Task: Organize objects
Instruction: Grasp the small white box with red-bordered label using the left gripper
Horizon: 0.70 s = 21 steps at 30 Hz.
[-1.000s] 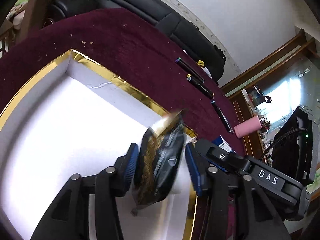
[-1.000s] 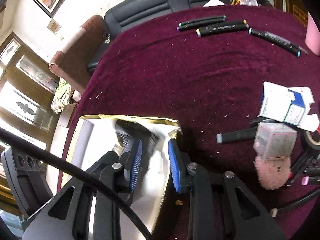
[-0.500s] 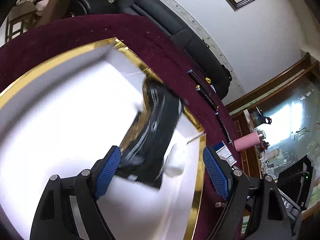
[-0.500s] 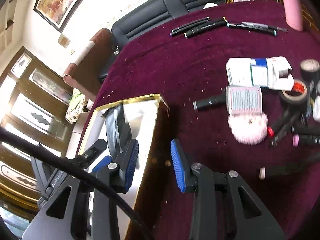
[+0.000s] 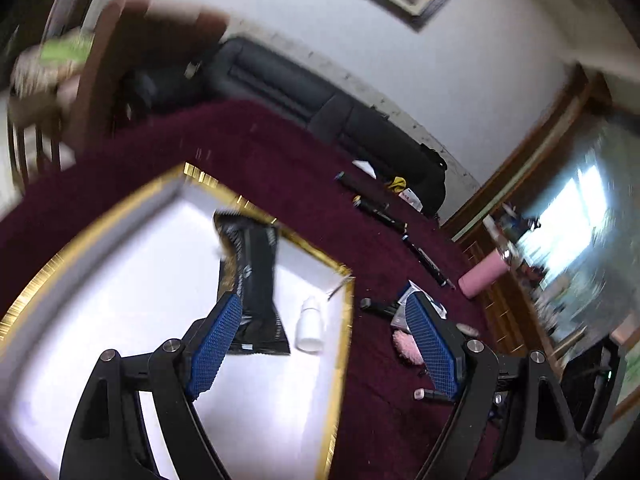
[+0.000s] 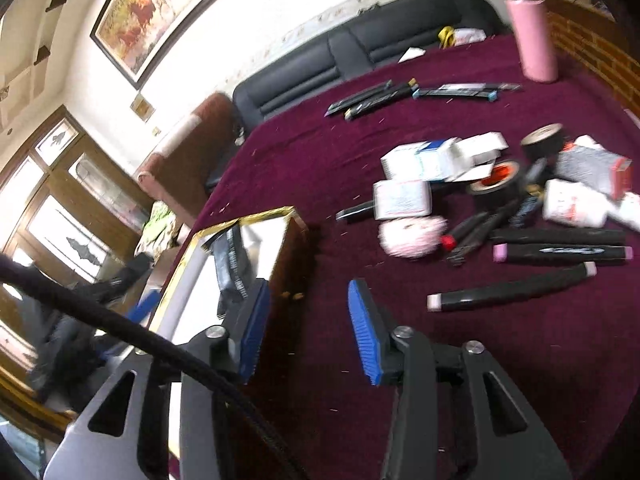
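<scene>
black pouch (image 5: 256,280) lies in the gold-rimmed box (image 5: 340,344). your left gripper (image 5: 320,352) spread, empty; right gripper (image 6: 306,328) has just been opening, empty. next: pick from the clutter, right of frame, maybe a marker (image 6: 508,292).

Black packet (image 5: 256,280) flat in gold-rimmed box (image 5: 100,216)

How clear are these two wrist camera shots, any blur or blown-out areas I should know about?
Left wrist view: strong motion blur smears the room and the gold-rimmed box; its white floor glares, though the black packet and small white bottle stay readable. Right wrist view: sharper, the markers and white cartons only softly blurred, the window at left blown out, fisheye bending the edges.
</scene>
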{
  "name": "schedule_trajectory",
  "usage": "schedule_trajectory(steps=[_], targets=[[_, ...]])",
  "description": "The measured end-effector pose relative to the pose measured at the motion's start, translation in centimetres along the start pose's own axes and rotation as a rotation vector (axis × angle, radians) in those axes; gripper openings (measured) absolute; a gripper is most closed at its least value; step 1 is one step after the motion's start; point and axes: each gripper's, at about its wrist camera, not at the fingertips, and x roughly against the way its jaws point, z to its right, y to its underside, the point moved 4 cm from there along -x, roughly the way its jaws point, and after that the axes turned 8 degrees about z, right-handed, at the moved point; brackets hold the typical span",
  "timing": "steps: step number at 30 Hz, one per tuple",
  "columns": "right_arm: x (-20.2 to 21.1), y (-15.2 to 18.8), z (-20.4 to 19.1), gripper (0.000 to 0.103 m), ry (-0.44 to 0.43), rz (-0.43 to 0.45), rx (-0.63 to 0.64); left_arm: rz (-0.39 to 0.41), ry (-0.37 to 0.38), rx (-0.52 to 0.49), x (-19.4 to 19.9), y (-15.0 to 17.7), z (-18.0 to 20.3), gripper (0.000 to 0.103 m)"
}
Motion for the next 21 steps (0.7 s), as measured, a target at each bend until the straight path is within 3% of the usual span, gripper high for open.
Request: schedule_trajectory(steps=[4, 7, 10, 14, 17, 21], targets=[[1.8, -0.3, 2.4, 0.045, 0.029, 0.046, -0.020, 0.066, 0.004, -0.181, 2.5, 0.9, 4.5, 0.080], [2.4, -0.6, 4.9, 0.046, 0.055, 0.059, -0.054, -0.072, 0.098, -0.204, 1.0, 2.8, 6.3, 0.079], [3.1, -0.7, 8.0, 0.046, 0.106, 0.086, -0.079, -0.152, 0.138, -0.217, -0.1, 4.3, 6.7, 0.079], [3.5, -0.8, 11.9, 0.046, 0.160, 0.112, -0.105, -0.225, 0.122, -0.264, -1.9, 6.0, 7.3, 0.079], [3.0, -0.7, 14.4, 0.046, 0.134, 0.097, -0.195, -0.280, 0.128, -0.248, -3.4, 6.5, 8.4, 0.079], [2.3, -0.9, 14.9, 0.046, 0.081, 0.072, -0.227, -0.287, 0.110, -0.287, -5.2, 6.8, 10.7, 0.079]])
